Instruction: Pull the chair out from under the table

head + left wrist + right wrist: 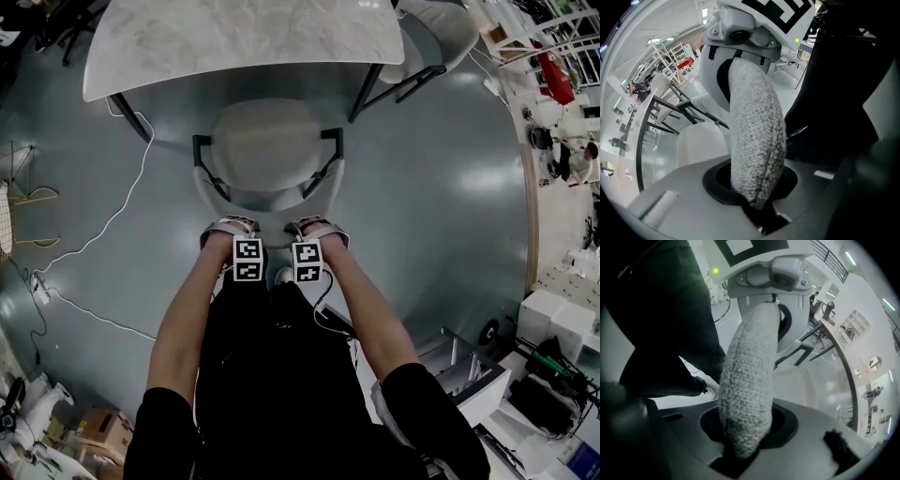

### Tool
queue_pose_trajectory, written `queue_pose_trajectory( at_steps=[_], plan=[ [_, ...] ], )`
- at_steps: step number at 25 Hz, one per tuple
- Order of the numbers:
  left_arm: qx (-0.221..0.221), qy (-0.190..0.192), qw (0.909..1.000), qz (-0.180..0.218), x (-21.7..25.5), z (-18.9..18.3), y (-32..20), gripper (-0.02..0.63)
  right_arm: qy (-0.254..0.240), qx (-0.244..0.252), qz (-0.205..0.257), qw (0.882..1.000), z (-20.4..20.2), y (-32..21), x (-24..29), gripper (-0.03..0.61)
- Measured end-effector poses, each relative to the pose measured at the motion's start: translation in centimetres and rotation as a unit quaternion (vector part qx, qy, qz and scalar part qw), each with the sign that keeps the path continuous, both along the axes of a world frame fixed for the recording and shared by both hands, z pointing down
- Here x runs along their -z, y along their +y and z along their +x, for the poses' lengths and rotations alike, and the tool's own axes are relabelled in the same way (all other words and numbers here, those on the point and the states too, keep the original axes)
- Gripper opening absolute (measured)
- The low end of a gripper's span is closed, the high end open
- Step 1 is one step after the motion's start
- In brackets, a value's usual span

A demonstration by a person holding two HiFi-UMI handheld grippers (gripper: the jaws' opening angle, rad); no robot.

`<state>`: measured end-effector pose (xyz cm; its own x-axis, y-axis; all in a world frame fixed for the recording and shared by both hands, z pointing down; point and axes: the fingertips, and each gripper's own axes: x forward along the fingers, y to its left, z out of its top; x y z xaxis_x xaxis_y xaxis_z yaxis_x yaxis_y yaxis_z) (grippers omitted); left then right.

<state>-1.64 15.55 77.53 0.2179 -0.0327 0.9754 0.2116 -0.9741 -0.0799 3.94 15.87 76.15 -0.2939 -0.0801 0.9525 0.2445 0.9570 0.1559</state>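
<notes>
Lying across the grey floor (441,187) at the far left: a white cable (112,220). Clamping with the left claw (228,228) onto the left part of the padded backrest (272,200) of the chair (267,150), jaws narrowed on the nubbly fabric rim and pointing steeply down. Showing in the left gripper view as a thick grey roll of cloth running up between the jaws. Standing in the middle, facing the table (234,37), with the cream seat showing almost whole, just this side of the marble top's near edge. Pinching the right part of the same backrest with the right claw (320,228), likewise partly closed on the fabric. Keeping both claws near each other, forearms reaching out side by side. Standing by the table's right corner: a second chair (441,37).
</notes>
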Motion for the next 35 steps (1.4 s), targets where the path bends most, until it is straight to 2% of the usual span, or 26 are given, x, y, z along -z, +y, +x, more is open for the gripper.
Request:
queue_pose_trajectory(
  at_steps=[26,35],
  plan=[
    [0.023,-0.006,0.9997,-0.008,0.0,0.7,3.9,0.072,-0.001,0.016,-0.002,1.000,0.8,3.7,0.0,0.103],
    [0.013,-0.008,0.9998,-0.010,0.0,0.4,5.6,0.072,-0.001,0.005,-0.003,1.000,0.5,5.5,0.0,0.103]
  ],
)
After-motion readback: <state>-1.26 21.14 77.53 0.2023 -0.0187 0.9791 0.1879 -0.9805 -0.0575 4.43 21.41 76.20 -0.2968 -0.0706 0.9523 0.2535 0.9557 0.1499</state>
